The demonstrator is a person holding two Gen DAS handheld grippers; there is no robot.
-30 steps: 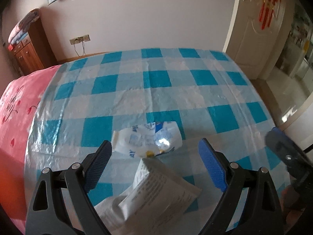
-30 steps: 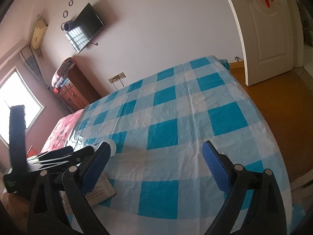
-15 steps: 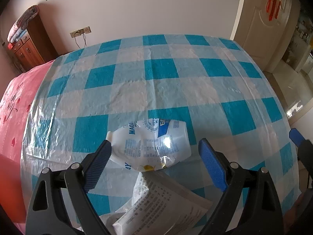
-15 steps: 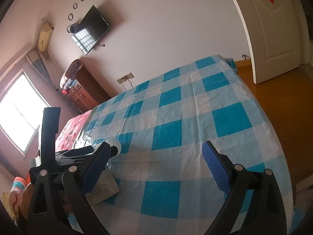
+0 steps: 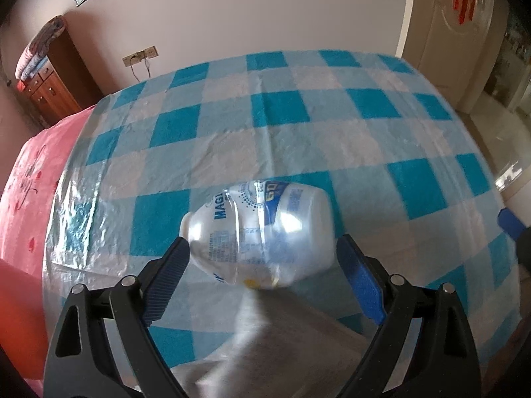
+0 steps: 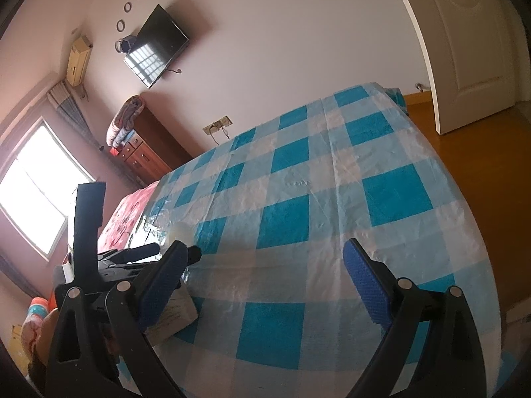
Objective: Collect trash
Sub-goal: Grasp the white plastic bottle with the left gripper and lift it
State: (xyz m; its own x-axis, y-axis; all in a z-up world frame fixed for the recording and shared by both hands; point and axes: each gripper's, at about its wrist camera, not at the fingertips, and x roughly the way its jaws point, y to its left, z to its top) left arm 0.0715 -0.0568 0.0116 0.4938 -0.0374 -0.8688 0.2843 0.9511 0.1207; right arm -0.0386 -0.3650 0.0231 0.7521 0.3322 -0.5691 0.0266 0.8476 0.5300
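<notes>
Bed surface under a glossy blue-and-white checked plastic sheet (image 5: 298,122) fills most of both views; creased, with glare patches. Pink printed bedspread (image 5: 23,179) shows past the sheet's edge at the left of the left wrist view.

Background, right wrist view: white panelled door (image 6: 471,53) at upper right, orange-brown floor (image 6: 464,152) below it. Dark flat screen (image 6: 156,46) mounted on the pale wall, upper left. Reddish wooden dresser (image 6: 149,152) below the screen, with folded bedding on top. Bright window at the left edge.

Left gripper (image 5: 262,278), black frame with blue ribbed pads: tongs spread wide, lower centre of the left wrist view. Clear crumpled plastic bottle with blue-and-white label (image 5: 262,232) lies on its side on the sheet, centre of the frame, in the gap between the two pads. Bottle neck sits at or just beside the left pad; contact cannot be told. Right pad stands just beside the bottle's base, small gap visible. Nothing pinched.

Pale printed paper packet (image 5: 265,341), blurred, at bottom centre below the bottle, between the gripper's arms.

Right gripper (image 6: 262,282): tongs spread, nothing between them, over bare checked sheet in the lower part of the right wrist view. The left gripper shows there at lower left, the packet's corner beneath it.
</notes>
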